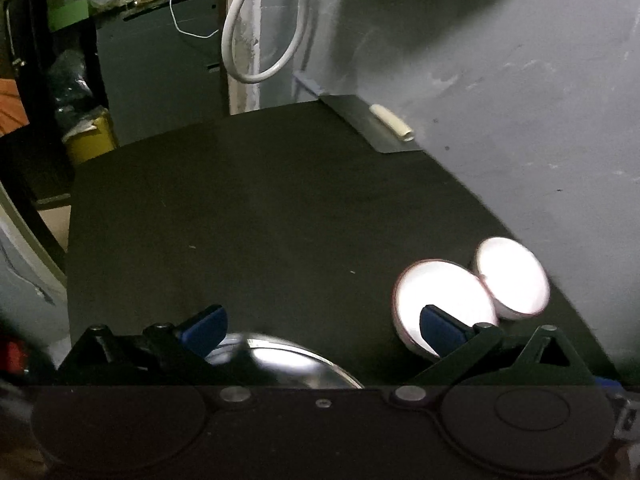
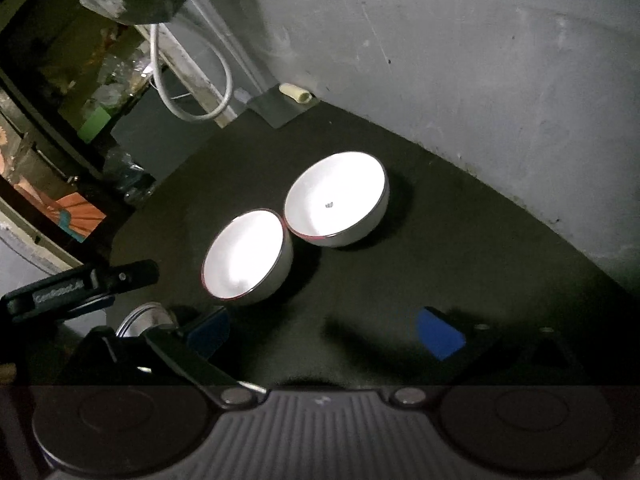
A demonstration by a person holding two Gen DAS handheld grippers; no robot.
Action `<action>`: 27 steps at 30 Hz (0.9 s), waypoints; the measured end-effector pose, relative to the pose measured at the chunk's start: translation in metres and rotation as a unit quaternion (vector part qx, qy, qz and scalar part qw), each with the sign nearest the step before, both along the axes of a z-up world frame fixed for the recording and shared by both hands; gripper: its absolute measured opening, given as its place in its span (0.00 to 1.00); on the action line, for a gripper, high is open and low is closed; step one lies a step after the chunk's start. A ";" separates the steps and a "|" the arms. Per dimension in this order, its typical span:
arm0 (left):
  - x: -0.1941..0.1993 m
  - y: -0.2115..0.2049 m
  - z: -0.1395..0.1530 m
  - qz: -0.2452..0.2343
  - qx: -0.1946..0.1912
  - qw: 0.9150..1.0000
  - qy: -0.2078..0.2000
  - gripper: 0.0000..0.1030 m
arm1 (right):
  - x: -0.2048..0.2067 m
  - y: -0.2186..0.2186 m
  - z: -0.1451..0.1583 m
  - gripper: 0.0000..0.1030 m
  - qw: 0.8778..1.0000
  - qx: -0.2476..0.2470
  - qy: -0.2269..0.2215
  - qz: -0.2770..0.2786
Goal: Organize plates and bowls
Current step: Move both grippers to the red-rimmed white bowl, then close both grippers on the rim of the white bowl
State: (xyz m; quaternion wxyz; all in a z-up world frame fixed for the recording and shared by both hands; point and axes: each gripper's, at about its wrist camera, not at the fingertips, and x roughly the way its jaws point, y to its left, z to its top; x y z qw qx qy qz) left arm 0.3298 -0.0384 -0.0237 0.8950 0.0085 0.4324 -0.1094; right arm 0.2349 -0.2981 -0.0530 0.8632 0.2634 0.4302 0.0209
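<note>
Two white bowls with dark red rims stand side by side on the black table [image 2: 460,240], touching at their rims. In the right wrist view the nearer bowl [image 2: 246,256] is left of centre and the farther bowl [image 2: 338,200] is behind it to the right. My right gripper [image 2: 324,334] is open just short of them, with nothing between its blue pads. In the left wrist view the same bowls [image 1: 444,300] [image 1: 512,276] lie at the right, and a shiny steel plate [image 1: 288,364] sits low between the fingers. My left gripper [image 1: 320,328] is open above that plate, apart from it.
A grey wall [image 2: 480,60] runs along the table's far right edge. A flat metal sheet [image 1: 368,124] with a small cream roll [image 1: 392,118] lies at the back corner. A white cable loop [image 1: 264,24] hangs beyond. Cluttered shelves and a yellow bin [image 1: 90,140] stand left of the table.
</note>
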 end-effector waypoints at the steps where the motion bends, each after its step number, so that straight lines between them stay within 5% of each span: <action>1: 0.004 -0.001 -0.001 0.000 0.002 1.000 0.001 0.99 | 0.002 0.000 -0.002 1.00 1.000 0.001 0.001 -0.001; 10: 0.035 -0.018 -0.013 -0.049 -0.023 0.998 0.025 0.99 | 0.030 0.003 -0.010 0.99 1.000 0.019 -0.004 -0.016; 16: 0.047 -0.031 -0.023 -0.080 -0.012 0.996 0.039 0.98 | 0.045 0.007 -0.016 0.87 1.000 0.023 0.001 -0.016; 27: 0.052 -0.034 -0.035 -0.109 -0.032 0.990 0.080 0.62 | 0.065 0.018 -0.020 0.74 0.999 0.041 0.001 -0.003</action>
